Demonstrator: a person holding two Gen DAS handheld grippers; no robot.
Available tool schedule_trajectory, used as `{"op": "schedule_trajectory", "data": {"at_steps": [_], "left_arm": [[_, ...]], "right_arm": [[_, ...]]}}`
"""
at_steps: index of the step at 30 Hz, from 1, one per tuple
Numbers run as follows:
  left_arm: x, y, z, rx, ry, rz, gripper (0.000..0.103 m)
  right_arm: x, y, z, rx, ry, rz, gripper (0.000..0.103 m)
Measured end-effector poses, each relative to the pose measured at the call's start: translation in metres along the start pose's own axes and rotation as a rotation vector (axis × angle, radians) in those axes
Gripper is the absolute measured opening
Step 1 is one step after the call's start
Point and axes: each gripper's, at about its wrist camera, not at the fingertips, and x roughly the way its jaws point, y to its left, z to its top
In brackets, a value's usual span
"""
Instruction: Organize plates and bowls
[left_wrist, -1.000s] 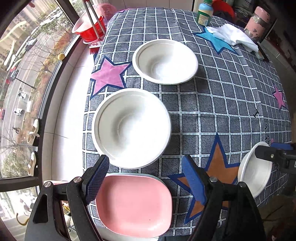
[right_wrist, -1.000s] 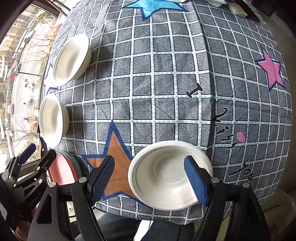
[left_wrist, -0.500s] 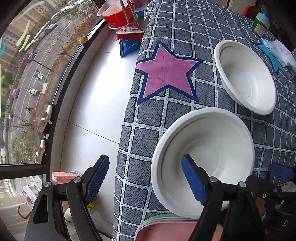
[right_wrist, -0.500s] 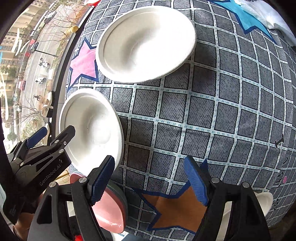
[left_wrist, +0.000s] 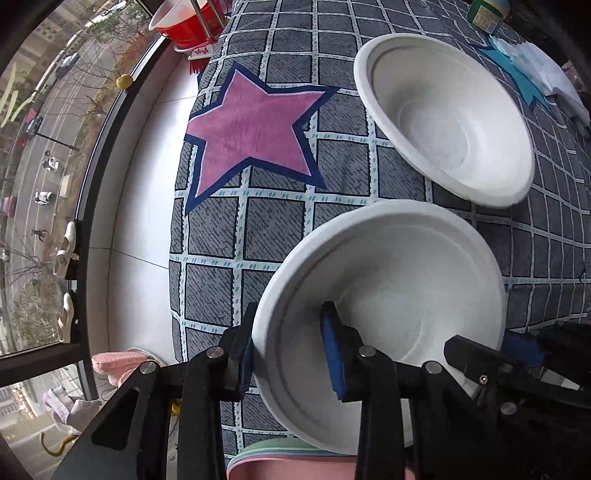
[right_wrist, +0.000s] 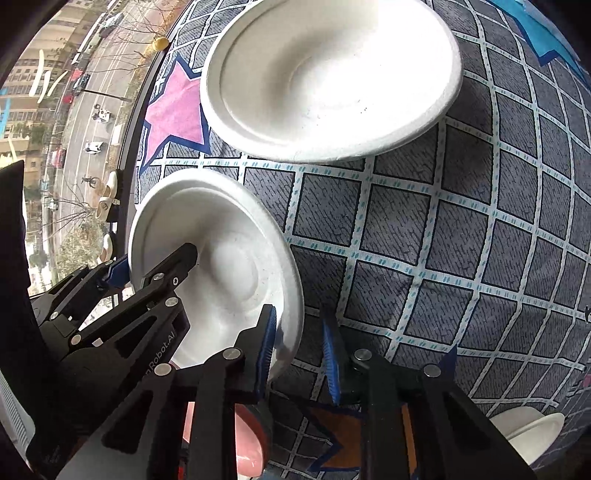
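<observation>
A near white bowl (left_wrist: 391, 295) sits on the checked tablecloth (left_wrist: 280, 229). My left gripper (left_wrist: 288, 350) straddles its left rim, one finger outside and one inside, closed most of the way. My right gripper (right_wrist: 299, 354) straddles the same bowl (right_wrist: 229, 258) at its right rim, jaws narrowed around it. A second white bowl (left_wrist: 447, 129) sits farther back and also shows in the right wrist view (right_wrist: 328, 74). A pink plate (left_wrist: 295, 465) on a stack lies under the near bowl's front edge.
A small white bowl (right_wrist: 532, 432) sits at the table's near right edge. A red basin (left_wrist: 184, 18), a bottle (left_wrist: 487, 14) and a white cloth (left_wrist: 546, 74) lie at the far end. A window sill (left_wrist: 140, 184) runs along the left.
Both grippers moved in onto the near white bowl and narrowed around its opposite rims. The right gripper left the small bowl at the near right edge.
</observation>
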Motion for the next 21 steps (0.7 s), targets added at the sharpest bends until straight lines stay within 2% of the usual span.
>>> {"op": "schedule_trajectory", "data": {"at_steps": [4,11,21], "left_arm": [[-0.003,-0.035,0.002,0.055,0.010,-0.008,0.034],[-0.015,-0.112,0.005,0.154,0.001,-0.034,0.034],[-0.022,-0.202,0.027,0.217,0.005,-0.078,0.034]], "right_arm": [[-0.006,-0.020,0.000,0.020,0.006,-0.013,0.022],[-0.030,-0.087,-0.004,0.097,-0.009,-0.049,0.022],[-0.061,-0.174,-0.011,0.225,-0.051,-0.080,0.022]]}}
